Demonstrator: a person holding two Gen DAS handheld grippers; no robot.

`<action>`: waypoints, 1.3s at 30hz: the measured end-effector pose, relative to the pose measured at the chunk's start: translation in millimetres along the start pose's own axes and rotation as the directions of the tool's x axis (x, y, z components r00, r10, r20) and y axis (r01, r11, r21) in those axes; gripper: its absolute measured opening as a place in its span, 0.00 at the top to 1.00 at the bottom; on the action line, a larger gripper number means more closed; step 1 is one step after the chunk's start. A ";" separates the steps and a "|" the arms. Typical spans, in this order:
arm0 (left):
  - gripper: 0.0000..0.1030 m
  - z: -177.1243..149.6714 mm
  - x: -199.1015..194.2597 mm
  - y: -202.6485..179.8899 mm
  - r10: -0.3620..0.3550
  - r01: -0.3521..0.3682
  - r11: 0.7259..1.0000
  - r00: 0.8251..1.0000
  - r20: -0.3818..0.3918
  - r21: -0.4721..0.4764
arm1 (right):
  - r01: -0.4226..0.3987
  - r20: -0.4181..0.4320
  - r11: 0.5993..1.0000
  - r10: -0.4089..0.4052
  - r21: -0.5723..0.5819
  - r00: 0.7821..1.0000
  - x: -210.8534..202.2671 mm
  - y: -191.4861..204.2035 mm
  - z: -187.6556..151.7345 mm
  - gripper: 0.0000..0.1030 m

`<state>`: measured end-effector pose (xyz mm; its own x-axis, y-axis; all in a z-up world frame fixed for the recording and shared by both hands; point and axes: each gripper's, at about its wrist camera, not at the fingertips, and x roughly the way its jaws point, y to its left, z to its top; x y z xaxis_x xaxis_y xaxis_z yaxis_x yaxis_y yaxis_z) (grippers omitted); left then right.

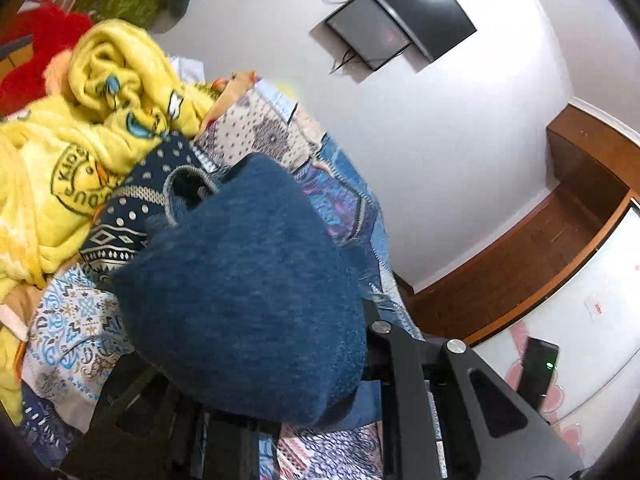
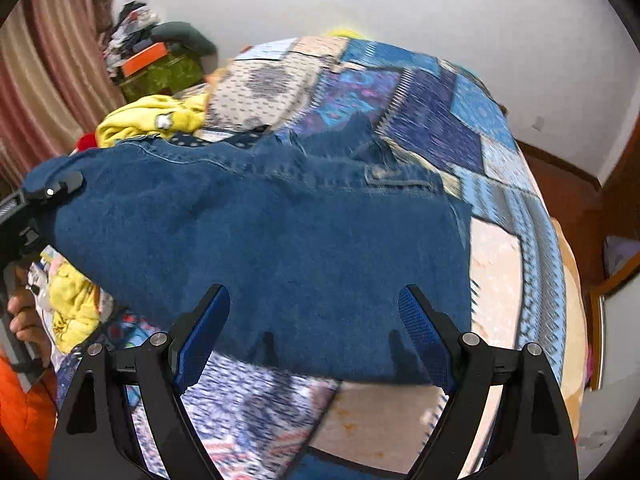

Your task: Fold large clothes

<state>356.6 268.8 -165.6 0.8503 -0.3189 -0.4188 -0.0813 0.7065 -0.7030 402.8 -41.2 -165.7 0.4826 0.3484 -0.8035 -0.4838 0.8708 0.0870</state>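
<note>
A large blue denim garment [image 2: 280, 248] lies spread across the patchwork quilt [image 2: 440, 120] on the bed, with its left edge lifted. My left gripper [image 2: 54, 190] is shut on that lifted edge. In the left wrist view the denim [image 1: 248, 280] bulges over the jaws and hides the fingertips; only one black finger [image 1: 394, 344] shows beside it. My right gripper [image 2: 314, 320] hovers just above the garment's near hem, open wide, and its blue pads [image 2: 424, 332] hold nothing.
A yellow fleece blanket [image 1: 80, 140] and other clothes are heaped on the bed's left side. A person's hand [image 2: 24, 316] holds the left tool. Screens [image 1: 408, 4] hang on the white wall. A wooden cabinet [image 1: 580, 168] stands past the bed's right edge.
</note>
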 end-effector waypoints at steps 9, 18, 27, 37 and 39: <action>0.84 -4.5 -26.7 8.7 0.109 -0.109 0.994 0.994 0.016 -0.007 | -0.099 -0.146 0.991 0.086 -0.085 0.986 78.9 61.7 4.5 0.15; 0.84 -14.1 -10.3 -9.7 0.216 -0.214 0.972 0.976 -0.009 0.095 | -0.149 -0.209 0.987 0.134 -0.057 0.969 123.2 66.4 -9.6 0.05; 0.84 -25.1 45.5 -111.5 0.158 -0.143 0.937 0.987 -0.021 0.318 | -0.175 -0.077 0.981 0.181 0.083 0.980 54.0 -1.7 -17.6 0.06; 0.84 -145.4 169.3 -197.1 0.238 -0.023 0.788 0.933 -0.269 0.616 | 0.016 -0.030 0.948 -0.006 0.317 1.000 -7.2 -139.1 -69.4 0.05; 0.84 -171.8 182.3 -191.0 0.301 -0.024 0.752 0.901 -0.312 0.659 | 0.033 -0.021 0.930 -0.027 0.365 0.999 -18.3 -159.0 -78.1 0.05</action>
<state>437.8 -32.8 -206.4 0.5798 -0.2713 -0.7683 0.2616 0.9550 -0.1399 413.8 -213.1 -210.8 0.4803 0.3171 -0.8178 -0.1673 0.9484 0.2694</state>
